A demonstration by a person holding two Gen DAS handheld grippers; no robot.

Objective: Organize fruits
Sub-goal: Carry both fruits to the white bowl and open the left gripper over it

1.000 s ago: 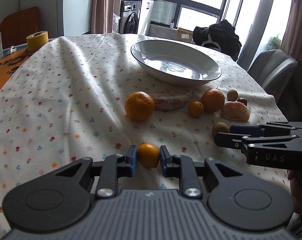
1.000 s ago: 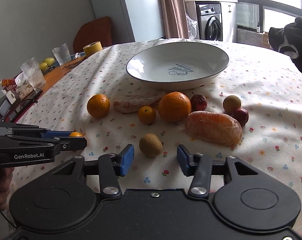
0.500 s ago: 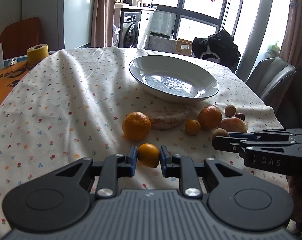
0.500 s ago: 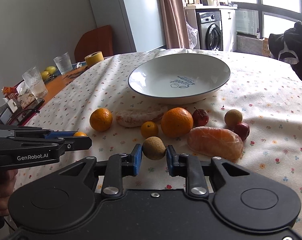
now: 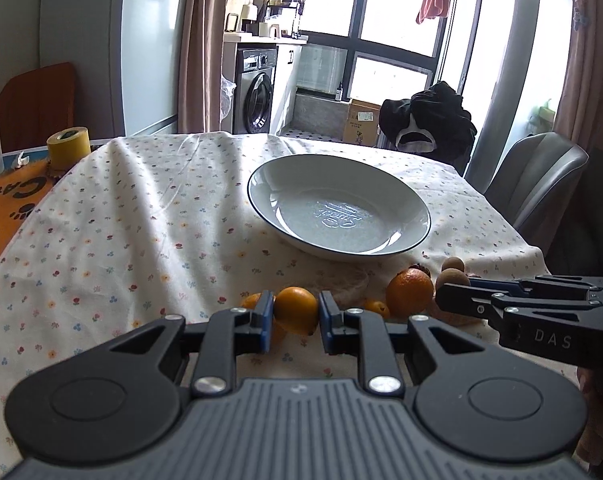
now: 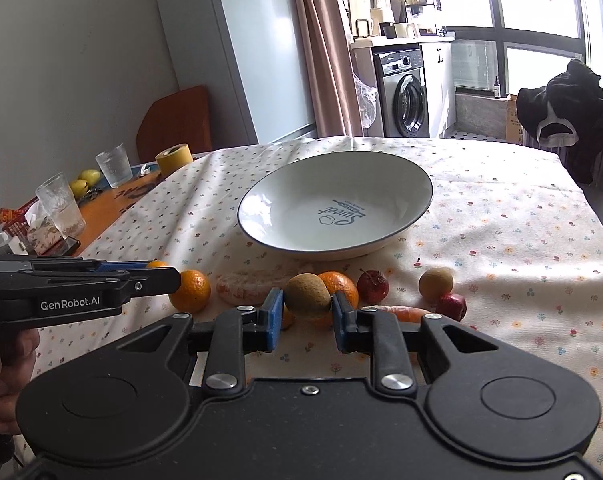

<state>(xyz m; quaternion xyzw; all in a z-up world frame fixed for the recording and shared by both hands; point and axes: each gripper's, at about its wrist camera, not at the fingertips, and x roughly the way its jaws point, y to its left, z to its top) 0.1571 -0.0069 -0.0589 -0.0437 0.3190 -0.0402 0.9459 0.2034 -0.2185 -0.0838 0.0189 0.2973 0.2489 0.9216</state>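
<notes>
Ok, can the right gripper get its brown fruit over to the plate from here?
Probably yes. The right gripper is shut on the brown fruit, the plate lies straight ahead, empty, and only low fruit sits between.

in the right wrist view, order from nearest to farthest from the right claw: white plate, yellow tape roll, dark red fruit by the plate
1. dark red fruit, just ahead, slightly right of the right claw
2. white plate, centre, beyond the fruit row
3. yellow tape roll, far left

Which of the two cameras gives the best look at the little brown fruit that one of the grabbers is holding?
The right wrist view: the brown fruit sits centred between the right gripper's blue pads, lifted clear of the tablecloth. In the left wrist view the same fruit is only a small lump, partly hidden behind the right gripper's fingers.
</notes>
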